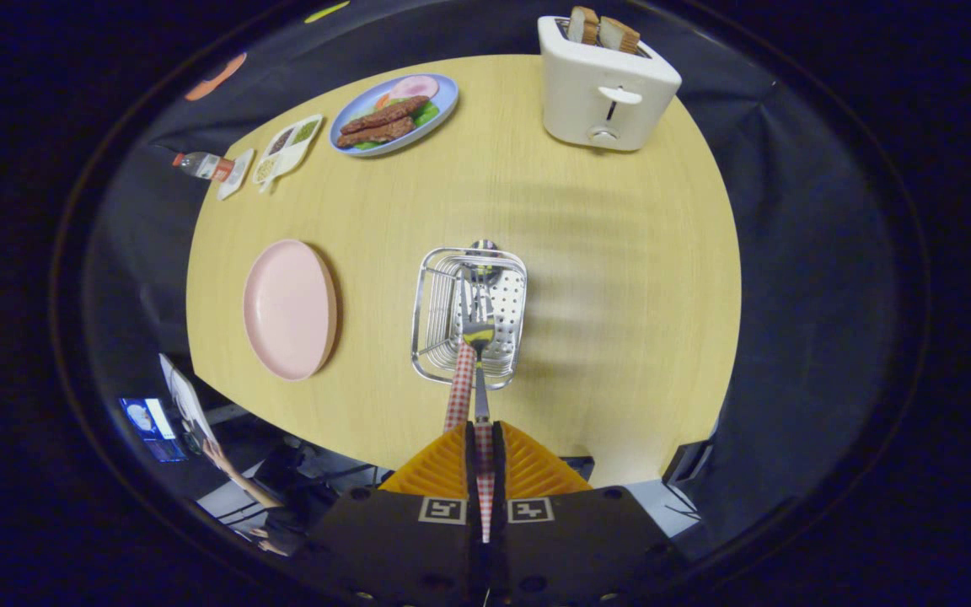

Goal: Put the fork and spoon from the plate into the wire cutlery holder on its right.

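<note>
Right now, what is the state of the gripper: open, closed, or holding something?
Gripper: closed on the checkered handle of a utensil, its head hanging over the wire cutlery holder.

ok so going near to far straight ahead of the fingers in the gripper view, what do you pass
gripper, shut on the checked-handled spoon → wire cutlery holder, with the spoon's bowl and another utensil in it → bare yellow table → white toaster with two toast slices, slightly to the right
</note>
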Demonstrator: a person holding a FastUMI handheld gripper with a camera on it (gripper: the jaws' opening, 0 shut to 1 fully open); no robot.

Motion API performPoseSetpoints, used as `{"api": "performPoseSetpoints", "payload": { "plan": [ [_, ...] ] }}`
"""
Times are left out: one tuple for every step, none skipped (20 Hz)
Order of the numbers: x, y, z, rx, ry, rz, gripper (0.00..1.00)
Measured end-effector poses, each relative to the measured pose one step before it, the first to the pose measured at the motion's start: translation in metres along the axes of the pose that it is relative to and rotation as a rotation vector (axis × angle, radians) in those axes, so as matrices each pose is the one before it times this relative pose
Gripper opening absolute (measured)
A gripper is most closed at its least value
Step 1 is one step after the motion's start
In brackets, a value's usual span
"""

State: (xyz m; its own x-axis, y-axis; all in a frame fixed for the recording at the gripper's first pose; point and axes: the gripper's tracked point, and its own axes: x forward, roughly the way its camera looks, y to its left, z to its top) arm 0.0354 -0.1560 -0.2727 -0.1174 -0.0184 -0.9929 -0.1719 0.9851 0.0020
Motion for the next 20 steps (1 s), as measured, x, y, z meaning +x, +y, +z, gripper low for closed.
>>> {"api": "performPoseSetpoints", "payload": {
  "plan": [
    [0.00096, -0.00015, -0.00005, -0.00536, 0.01842, -0.00116, 0.03],
    [0.00237, -0.00163, -0.00313, -0.01354, 0.02310, -0.00645, 0.06],
    [0.00117, -0.00131, -0.00213, -0.00748, 0.01783, -0.00228, 0.06],
    [0.00085, -0.00109, -0.00124, 0.00380, 0.01497, -0.00261, 0.06],
    [-0.00014, -0.00199, 0.00125, 0.01213, 0.00121, -0.00695, 0.06],
    [-0.00018, 0.00196, 0.00399, 0.01357, -0.01487, 0.00964, 0.06],
    [-0.00213, 0.00063, 0.00441, 0.01057, -0.01371, 0.00751, 0.08],
    [-0.00255, 0.00265, 0.00464, 0.01198, -0.01825, 0.01503, 0.09],
    [-0.00126, -0.00021, 0.00275, 0.00253, -0.01179, 0.00022, 0.09],
    [-0.00306, -0.00277, 0.00158, -0.00230, -0.00383, -0.00786, 0.04],
    [-0.00086, 0.00328, 0.00118, -0.00153, -0.01176, 0.01192, 0.04],
    [-0.00245, 0.00197, 0.00069, -0.00567, -0.00927, 0.01021, 0.14],
    [-0.00160, -0.00009, 0.00071, -0.00584, -0.01124, 0.00100, 0.14],
    [-0.00401, 0.00209, 0.00264, 0.00453, -0.02266, 0.00840, 0.12],
    [-0.00316, 0.00367, 0.00461, 0.00260, -0.02911, 0.01652, 0.13],
    [-0.00336, 0.00280, 0.00242, -0.00189, -0.02415, 0.00833, 0.17],
    [-0.00257, -0.00070, 0.00164, -0.00631, -0.02177, -0.00761, 0.23],
    [-0.00380, 0.00154, 0.00297, -0.00126, -0.02480, -0.00388, 0.26],
    [-0.00380, 0.00315, 0.00349, 0.00379, -0.02740, 0.00134, 0.26],
    [-0.00435, 0.00457, 0.00311, 0.00056, -0.02926, 0.00383, 0.29]
  ]
}}
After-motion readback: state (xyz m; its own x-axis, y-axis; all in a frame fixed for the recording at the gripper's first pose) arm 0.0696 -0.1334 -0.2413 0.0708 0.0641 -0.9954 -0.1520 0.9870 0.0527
